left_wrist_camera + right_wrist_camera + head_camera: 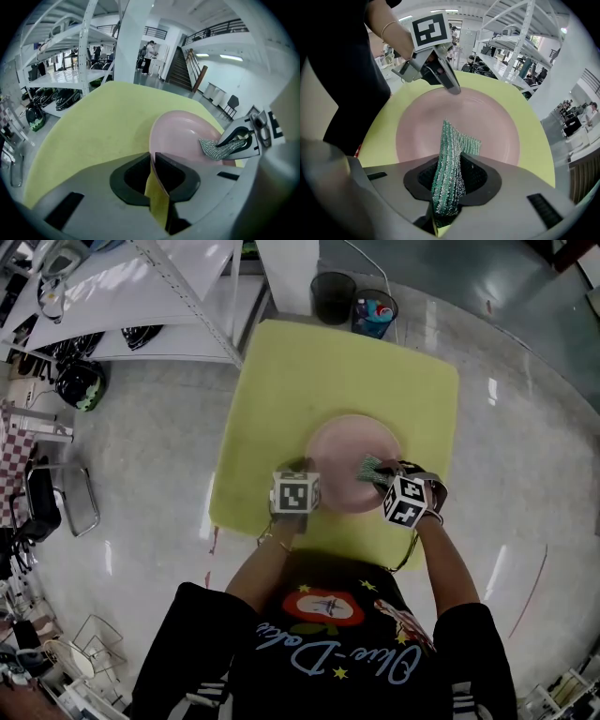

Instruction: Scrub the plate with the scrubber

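Presently, the left gripper was found closed to a narrow gap on the near rim of the pink plate, the rim passing edge-on between its jaws. The rest of the plate extended ahead and to the right of that gripper on the yellow desk.

The right gripper was found clamped on the green scrubber, a woven mesh cloth gripped lengthwise between the jaws. The free end of the scrubber projected ahead of the jaws and was spread over the inner face of the plate. Whether that end pressed on the plate surface could not be settled.

The plate lay directly ahead of and below the right gripper, and the left gripper was seen across the plate from it, at the opposite rim. The two grippers were kept apart, with the plate between them. Both were pointed steeply downward.

Well ahead of both grippers, past the far edge of the desk, a black bin and a blue container were noted on the floor, just beside each other.
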`<state>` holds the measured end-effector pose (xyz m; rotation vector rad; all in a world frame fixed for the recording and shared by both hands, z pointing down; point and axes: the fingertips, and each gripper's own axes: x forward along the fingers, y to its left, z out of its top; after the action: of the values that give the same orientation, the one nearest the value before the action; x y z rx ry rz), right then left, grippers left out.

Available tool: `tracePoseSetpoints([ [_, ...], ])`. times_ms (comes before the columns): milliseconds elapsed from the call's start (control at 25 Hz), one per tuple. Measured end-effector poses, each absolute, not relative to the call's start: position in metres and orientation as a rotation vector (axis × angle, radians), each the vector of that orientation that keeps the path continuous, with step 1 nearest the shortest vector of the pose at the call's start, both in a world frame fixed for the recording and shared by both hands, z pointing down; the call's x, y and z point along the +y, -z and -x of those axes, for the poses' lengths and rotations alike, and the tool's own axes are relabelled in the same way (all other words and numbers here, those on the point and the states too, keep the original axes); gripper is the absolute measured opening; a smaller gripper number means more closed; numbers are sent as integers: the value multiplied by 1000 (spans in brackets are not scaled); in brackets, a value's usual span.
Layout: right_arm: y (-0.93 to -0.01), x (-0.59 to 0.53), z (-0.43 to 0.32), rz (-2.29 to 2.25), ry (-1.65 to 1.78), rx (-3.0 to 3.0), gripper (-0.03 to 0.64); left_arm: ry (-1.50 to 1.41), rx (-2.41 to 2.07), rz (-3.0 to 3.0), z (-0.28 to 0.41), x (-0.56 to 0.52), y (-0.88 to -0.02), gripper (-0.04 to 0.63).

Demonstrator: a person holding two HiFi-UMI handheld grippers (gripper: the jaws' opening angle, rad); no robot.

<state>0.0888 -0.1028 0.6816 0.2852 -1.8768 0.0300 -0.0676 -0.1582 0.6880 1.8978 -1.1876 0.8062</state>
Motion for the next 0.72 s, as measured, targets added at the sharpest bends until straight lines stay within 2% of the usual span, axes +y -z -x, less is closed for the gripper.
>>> tracePoseSetpoints([
  [720,-680,-57,-65,-410,-144,-1907,77,-828,-1239,-1910,64,-158,-689,29],
])
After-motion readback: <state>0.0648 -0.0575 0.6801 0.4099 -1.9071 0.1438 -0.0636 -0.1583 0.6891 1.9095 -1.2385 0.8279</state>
